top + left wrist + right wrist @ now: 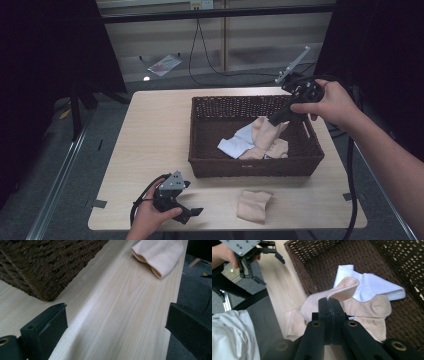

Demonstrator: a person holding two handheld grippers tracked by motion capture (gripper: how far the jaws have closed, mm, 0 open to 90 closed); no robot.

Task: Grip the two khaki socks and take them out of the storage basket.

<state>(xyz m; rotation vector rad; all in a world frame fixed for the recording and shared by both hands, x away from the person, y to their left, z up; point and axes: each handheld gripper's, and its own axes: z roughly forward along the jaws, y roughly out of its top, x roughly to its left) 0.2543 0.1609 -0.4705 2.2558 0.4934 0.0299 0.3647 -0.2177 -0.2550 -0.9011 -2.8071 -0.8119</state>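
A wooden table (150, 150) carries a dark wicker basket (255, 167) that stands toward its far right part, well back from the near edge. Inside the basket lie a white sock (239, 143) and beige socks (272, 147), heaped against the basket's near wall.

The right gripper (279, 119), held in the person's right hand (327, 102), reaches down into the basket from its far right corner. In the right gripper view its jaws stand pressed together, clamped on the edge of one beige sock (342, 290), whose cuff curls up just beyond the jaw tips. The white sock (372, 285) lies partly beneath this beige sock, and further beige fabric spreads out to the right of the jaws on the basket floor (362, 260).

A second, folded beige sock (253, 205) lies alone on the table near its near edge, just in front of the basket's near wall and apart from it. In the left gripper view it (160, 255) shows at the table's edge, beyond the jaws.

The left gripper (192, 214), held in the person's left hand (150, 217), rests low over the near edge of the table, left of the folded sock and well apart from it. Its jaws stand wide apart, with bare wood between them, and the basket corner (47, 267) lies to one side.
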